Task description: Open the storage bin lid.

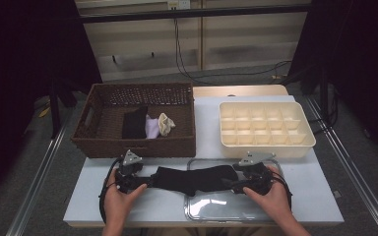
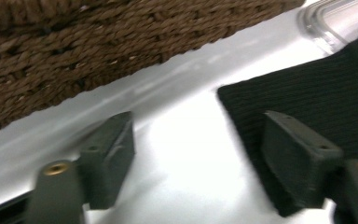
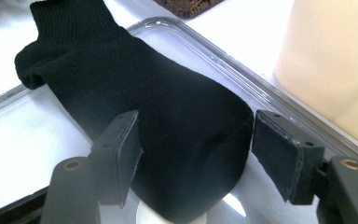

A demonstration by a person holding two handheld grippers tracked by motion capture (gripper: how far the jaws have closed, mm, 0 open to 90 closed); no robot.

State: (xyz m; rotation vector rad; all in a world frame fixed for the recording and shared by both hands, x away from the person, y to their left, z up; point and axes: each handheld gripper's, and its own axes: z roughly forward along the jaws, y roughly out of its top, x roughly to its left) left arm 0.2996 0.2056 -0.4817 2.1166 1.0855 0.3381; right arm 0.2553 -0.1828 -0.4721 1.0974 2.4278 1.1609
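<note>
While both grippers stand released, a black sock [image 1: 193, 178] lies flat between them.
Left gripper [image 1: 142, 181] jaws gape at the cuff end on the table [image 1: 93, 196]; right gripper [image 1: 232, 183] jaws straddle the toe without pressing, over the clear lid [image 1: 216, 206] before the wicker basket [image 1: 138, 146].

A black ribbed sock [image 1: 193, 178] lies flat and stretched out, toe end on the clear lid [image 1: 211, 206], cuff on the table [image 1: 172, 206].

Brown wicker basket [image 1: 134, 145] at the bench's [image 1: 209, 142] far-left corner, holding black cloth [image 1: 135, 123], pale lilac cloth [image 1: 152, 127], cream bundle [image 1: 166, 124]; cream compartment tray [image 1: 266, 146] at far-right edge, cells empty.
</note>
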